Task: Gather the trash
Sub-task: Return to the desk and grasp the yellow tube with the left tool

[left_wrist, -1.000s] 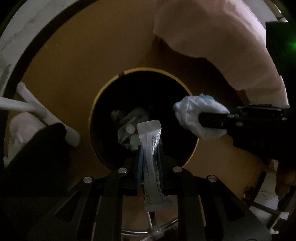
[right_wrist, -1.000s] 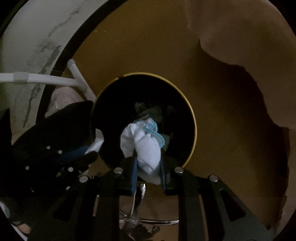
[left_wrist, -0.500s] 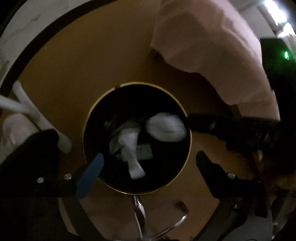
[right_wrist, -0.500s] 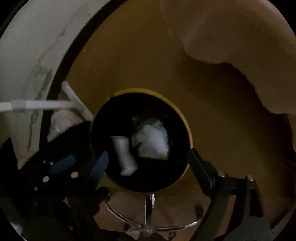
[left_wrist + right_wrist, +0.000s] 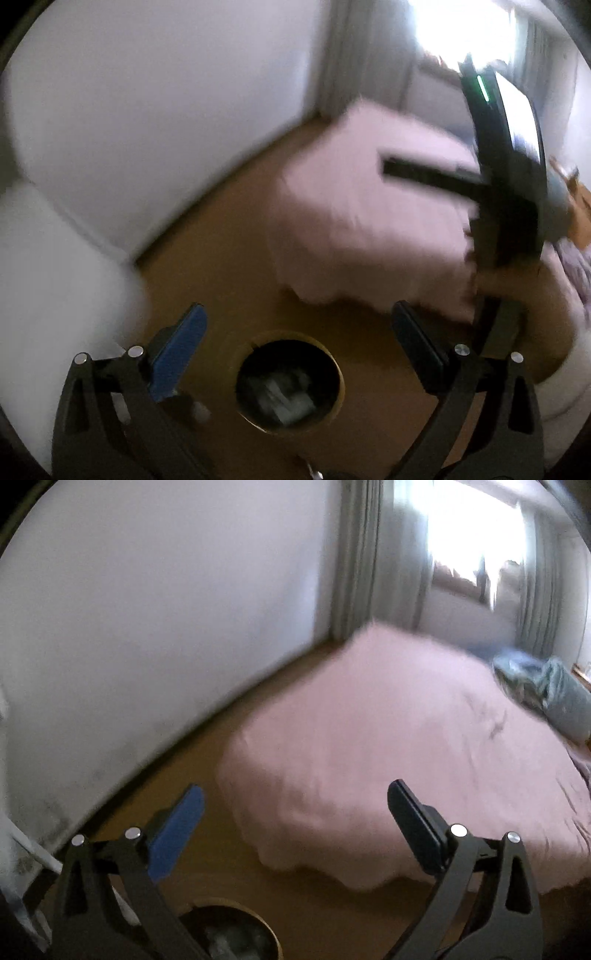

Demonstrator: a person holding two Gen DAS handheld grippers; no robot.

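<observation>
A round black bin with a gold rim (image 5: 341, 384) stands on the brown floor, low in the left wrist view, with pale crumpled trash (image 5: 282, 397) inside. My left gripper (image 5: 295, 332) is open and empty, well above the bin. The bin's rim (image 5: 258, 917) also shows at the bottom of the right wrist view, with pale trash (image 5: 232, 941) in it. My right gripper (image 5: 295, 805) is open and empty. It also appears blurred in the left wrist view (image 5: 424, 175), up at the right.
A bed with a pink cover (image 5: 388, 738) fills the right side, with a grey-green pillow (image 5: 561, 698) at its far end. A white wall (image 5: 147, 609) runs along the left. Curtains and a bright window (image 5: 472, 531) are at the back.
Both grippers opened and dropped the paper packet and the white wad into the bin. Both then rose and tilted up, so the room, bed and window show now.
</observation>
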